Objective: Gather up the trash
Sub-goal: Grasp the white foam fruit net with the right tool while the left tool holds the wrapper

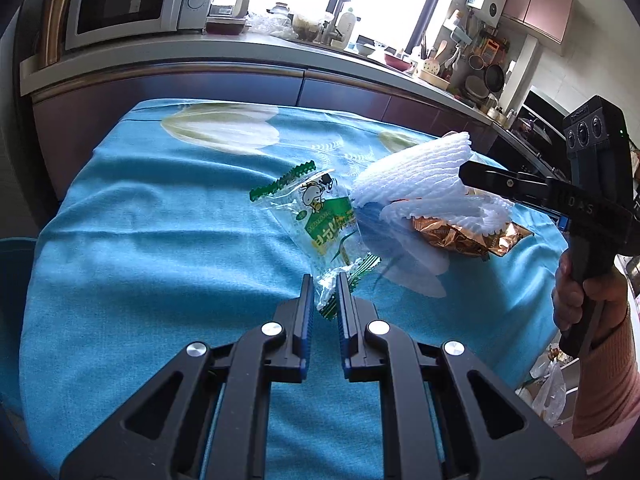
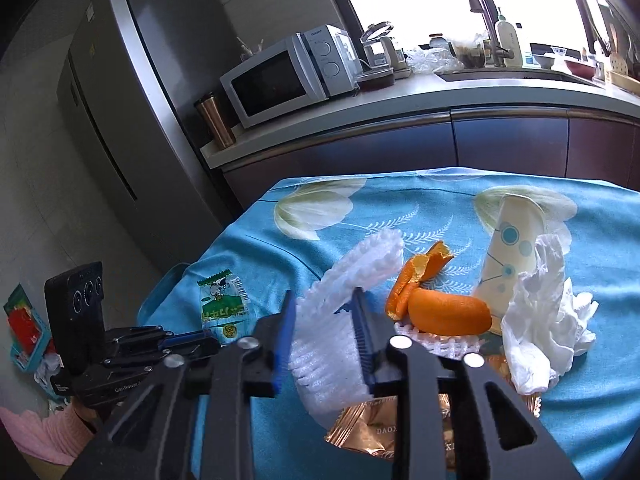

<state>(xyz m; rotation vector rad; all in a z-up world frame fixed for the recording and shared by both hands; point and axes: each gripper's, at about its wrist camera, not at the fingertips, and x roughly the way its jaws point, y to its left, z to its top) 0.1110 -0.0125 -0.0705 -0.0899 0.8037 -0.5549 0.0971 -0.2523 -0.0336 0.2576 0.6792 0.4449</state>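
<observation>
Left wrist view: left hand-held gripper clamps the snack wrapper; right hand-held gripper clamps the foam net beside the orange peel.

We count one green snack wrapper, one white foam fruit net, one copper foil wrapper, two orange peels, one paper cup, one crumpled tissue.
</observation>
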